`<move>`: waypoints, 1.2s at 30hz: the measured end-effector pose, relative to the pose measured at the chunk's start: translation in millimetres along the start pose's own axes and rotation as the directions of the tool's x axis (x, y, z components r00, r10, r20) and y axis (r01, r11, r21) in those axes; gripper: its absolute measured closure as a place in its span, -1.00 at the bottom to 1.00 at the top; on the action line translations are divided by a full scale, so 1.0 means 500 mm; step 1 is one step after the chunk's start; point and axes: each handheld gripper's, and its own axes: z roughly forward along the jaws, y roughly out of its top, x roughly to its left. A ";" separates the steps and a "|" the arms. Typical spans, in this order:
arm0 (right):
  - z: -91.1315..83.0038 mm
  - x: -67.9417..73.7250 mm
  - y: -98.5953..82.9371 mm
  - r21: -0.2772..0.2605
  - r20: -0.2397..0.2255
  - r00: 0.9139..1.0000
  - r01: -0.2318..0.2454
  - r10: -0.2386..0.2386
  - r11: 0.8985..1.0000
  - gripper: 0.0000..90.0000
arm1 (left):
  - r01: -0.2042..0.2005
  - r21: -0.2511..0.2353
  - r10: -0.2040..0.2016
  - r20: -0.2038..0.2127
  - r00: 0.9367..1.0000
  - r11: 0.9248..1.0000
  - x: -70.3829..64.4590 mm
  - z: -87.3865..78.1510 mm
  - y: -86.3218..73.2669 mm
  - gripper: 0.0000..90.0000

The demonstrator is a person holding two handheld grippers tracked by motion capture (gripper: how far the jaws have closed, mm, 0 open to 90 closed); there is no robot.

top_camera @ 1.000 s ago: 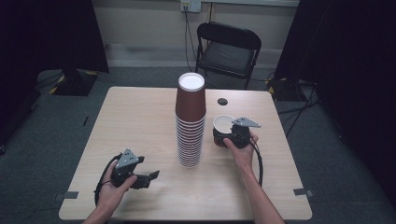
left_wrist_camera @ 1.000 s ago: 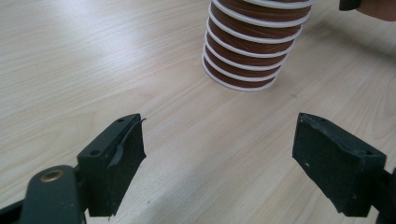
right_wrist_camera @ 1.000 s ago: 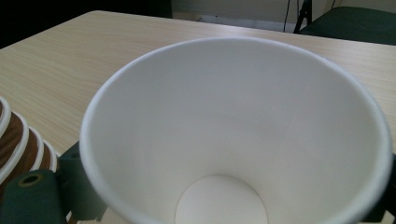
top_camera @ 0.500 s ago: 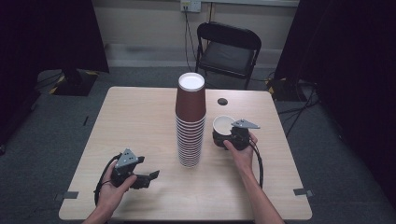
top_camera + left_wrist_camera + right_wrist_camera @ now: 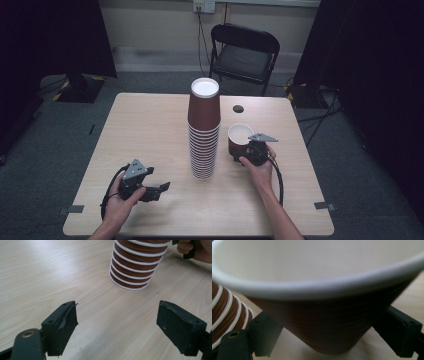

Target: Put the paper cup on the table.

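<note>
So the right gripper (image 5: 245, 151) has its jaws around a single brown paper cup with white inside (image 5: 239, 139), upright, just right of the tall stack of brown paper cups (image 5: 204, 131). The left gripper (image 5: 159, 189) rests near-left on the light wooden table (image 5: 150, 125), jaws wide apart, holding nothing.

I see very little change over the last second. My right gripper (image 5: 246, 150) has shifted a touch toward 9 o'clock with the single cup (image 5: 239, 140), so the cup now sits slightly nearer the cup stack (image 5: 204, 130), though a gap remains between them. The grey plate on that gripper has turned a little, its point now aiming more toward 3 o'clock. In the right gripper view the cup (image 5: 319, 302) sits between my jaws, which stand either side of its lower wall; I cannot tell whether they touch it.
</note>
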 end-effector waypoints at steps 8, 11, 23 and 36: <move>-0.024 -0.006 0.001 0.020 -0.011 1.000 -0.004 0.005 1.000 -0.71 | 0.011 -0.018 -0.012 -0.009 1.000 1.000 0.006 -0.006 0.003 -0.63; -0.034 -0.004 0.005 0.027 -0.015 1.000 -0.002 0.002 1.000 -0.71 | 0.016 -0.023 -0.017 -0.020 1.000 1.000 0.010 -0.009 0.004 -0.63; -0.083 0.002 0.002 0.021 -0.018 1.000 -0.006 0.007 1.000 -0.70 | 0.025 -0.031 -0.026 -0.029 0.999 0.999 0.018 -0.010 0.003 -0.63; -0.160 -0.004 0.011 -0.007 -0.011 1.000 -0.008 0.008 1.000 -0.61 | 0.028 -0.030 -0.030 -0.057 0.998 0.999 0.032 -0.007 0.000 -0.65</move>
